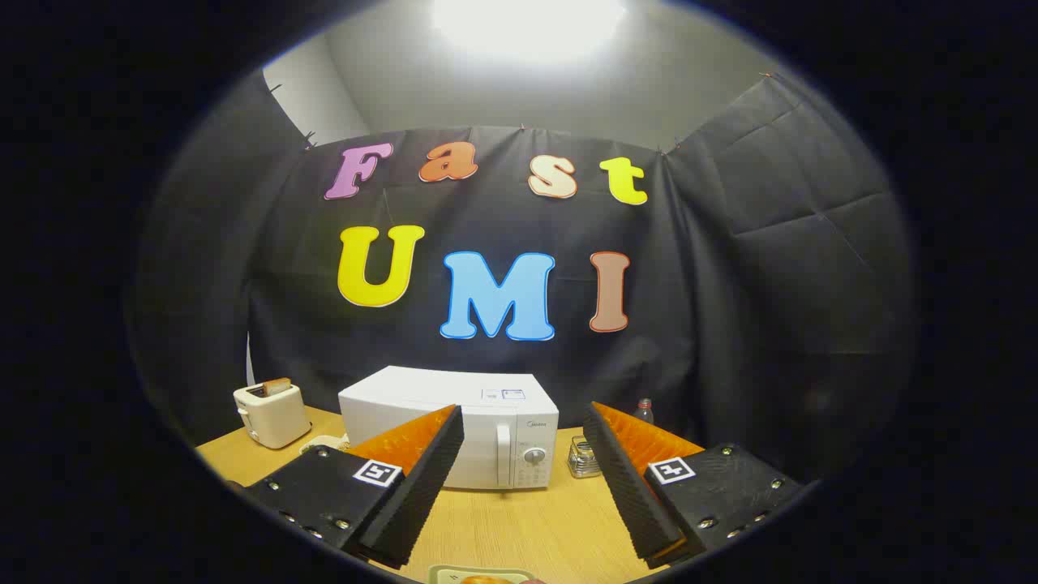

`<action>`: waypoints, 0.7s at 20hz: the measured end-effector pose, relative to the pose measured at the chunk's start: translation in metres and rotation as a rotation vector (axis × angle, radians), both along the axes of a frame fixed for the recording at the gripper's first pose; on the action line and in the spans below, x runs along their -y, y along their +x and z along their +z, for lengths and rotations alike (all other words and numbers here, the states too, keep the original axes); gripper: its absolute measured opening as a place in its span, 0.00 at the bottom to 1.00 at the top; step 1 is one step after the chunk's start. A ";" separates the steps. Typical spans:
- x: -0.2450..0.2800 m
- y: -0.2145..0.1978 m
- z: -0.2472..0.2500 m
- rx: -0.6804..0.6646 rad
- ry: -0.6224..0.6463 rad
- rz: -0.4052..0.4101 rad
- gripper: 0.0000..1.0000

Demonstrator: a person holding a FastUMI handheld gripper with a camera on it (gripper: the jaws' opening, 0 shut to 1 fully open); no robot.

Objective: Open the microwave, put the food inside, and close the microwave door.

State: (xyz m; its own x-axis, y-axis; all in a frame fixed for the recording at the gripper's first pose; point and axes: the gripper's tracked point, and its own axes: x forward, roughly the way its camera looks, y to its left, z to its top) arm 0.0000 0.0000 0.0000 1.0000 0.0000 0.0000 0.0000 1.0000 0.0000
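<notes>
With its jaws wide apart and empty, the gripper [523, 478] faces the closed microwave [495, 430] at the table's far side, where a badly aimed reach could slip off the slim door handle [503, 454].

white microwave [486, 438], cream toaster [272, 415], tan table [527, 527]

Tool [523, 470] fingers spread wide, closed white microwave [486, 430] beyond them, toaster [272, 414] beside it
</notes>
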 end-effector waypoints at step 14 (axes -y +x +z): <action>-0.006 0.010 -0.010 -0.011 -0.002 0.019 0.95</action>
State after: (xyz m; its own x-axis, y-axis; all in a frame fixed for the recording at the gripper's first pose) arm 0.0099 0.0063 -0.0100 0.9998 0.0194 -0.0108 -0.0194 0.9998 -0.0019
